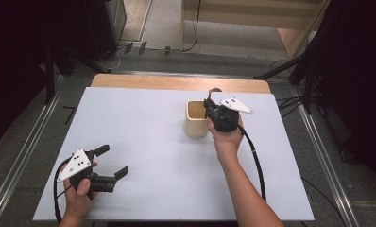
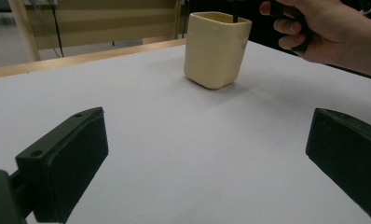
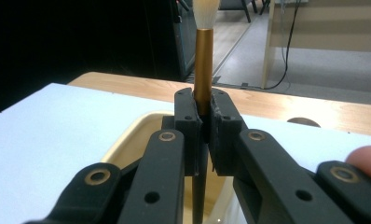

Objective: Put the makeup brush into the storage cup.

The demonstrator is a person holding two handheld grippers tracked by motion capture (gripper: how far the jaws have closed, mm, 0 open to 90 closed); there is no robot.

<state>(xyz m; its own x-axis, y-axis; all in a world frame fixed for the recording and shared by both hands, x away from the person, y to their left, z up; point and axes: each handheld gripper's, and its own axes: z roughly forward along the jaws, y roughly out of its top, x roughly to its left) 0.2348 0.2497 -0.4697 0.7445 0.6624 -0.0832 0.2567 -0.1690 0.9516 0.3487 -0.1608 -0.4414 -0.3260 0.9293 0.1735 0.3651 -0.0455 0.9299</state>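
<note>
Brush (image 3: 203,56) stands upright, clamped between the right gripper's (image 3: 203,116) jaws above the cup (image 1: 196,119); its lower shaft is hidden inside, bristle tip cut off. Left gripper (image 1: 114,161) rests wide, empty, well apart on the table (image 1: 143,142).

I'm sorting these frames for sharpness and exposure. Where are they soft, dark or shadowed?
High view: even light on the white table, black surroundings. Left gripper view: near tongs soft, cream cup clearer with a faint shadow. Right gripper view: brush held in the tongs is fairly sharp, its bristles washed out, left background black.
</note>
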